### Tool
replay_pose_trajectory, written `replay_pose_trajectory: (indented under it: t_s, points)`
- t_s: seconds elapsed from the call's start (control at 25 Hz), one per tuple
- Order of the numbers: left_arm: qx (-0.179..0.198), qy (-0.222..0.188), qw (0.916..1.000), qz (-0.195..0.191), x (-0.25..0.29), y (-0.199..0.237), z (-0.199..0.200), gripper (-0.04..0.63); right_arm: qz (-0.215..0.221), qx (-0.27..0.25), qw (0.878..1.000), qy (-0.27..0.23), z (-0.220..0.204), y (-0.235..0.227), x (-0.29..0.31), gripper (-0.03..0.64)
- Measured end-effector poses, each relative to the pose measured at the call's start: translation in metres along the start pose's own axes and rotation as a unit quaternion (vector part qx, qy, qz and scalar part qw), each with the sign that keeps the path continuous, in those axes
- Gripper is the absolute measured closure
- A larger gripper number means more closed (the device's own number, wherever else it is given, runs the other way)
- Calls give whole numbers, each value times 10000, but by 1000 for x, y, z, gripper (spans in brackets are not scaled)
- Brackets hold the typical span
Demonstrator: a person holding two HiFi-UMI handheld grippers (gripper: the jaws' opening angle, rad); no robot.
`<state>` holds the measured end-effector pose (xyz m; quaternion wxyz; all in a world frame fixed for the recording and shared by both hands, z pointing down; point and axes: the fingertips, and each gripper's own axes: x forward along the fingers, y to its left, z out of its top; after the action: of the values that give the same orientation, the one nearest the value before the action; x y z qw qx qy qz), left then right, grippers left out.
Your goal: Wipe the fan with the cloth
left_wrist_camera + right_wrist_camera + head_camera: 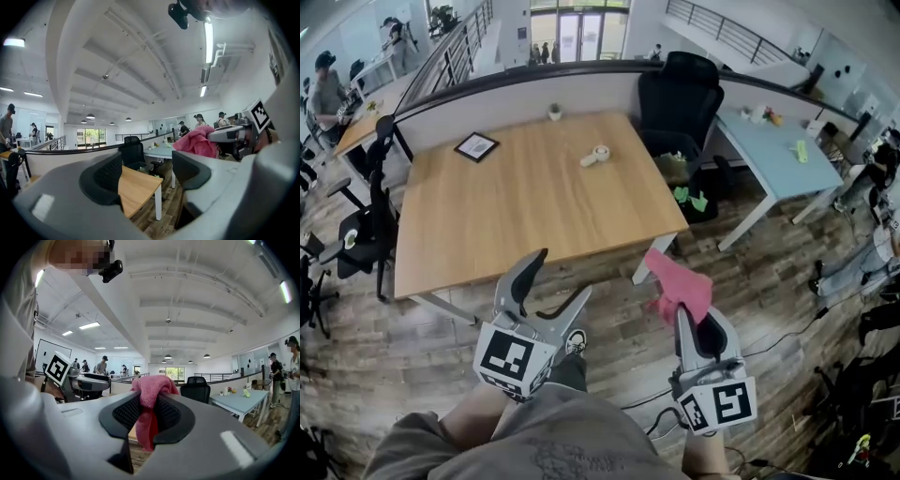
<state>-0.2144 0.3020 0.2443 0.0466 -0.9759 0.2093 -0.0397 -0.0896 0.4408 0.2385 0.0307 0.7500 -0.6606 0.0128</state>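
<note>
Right gripper view shows the right gripper (147,414) with fingers clamped on the pink cloth (153,389), which bunches above them, while the left gripper (146,172) has its fingers wide apart around nothing, and beyond both, on the wooden table (487,216), sits a small white object (595,156) too small to identify.

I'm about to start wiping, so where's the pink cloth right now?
Clamped in the right gripper, the pink cloth shows at the head view's lower right, just in front of the wooden table's near right corner.
</note>
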Motion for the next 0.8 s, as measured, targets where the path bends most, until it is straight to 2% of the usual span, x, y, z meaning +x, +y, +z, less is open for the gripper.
replay_pose_trajectory:
  t_s: [0.4, 0.8]
  points:
    - [-58, 155, 9999, 10, 87, 93, 0, 259, 116, -81, 9998, 133, 15, -24, 132, 535]
    - [97, 131, 9999, 53, 152, 180, -1, 261, 101, -146, 9997, 142, 27, -41, 238, 535]
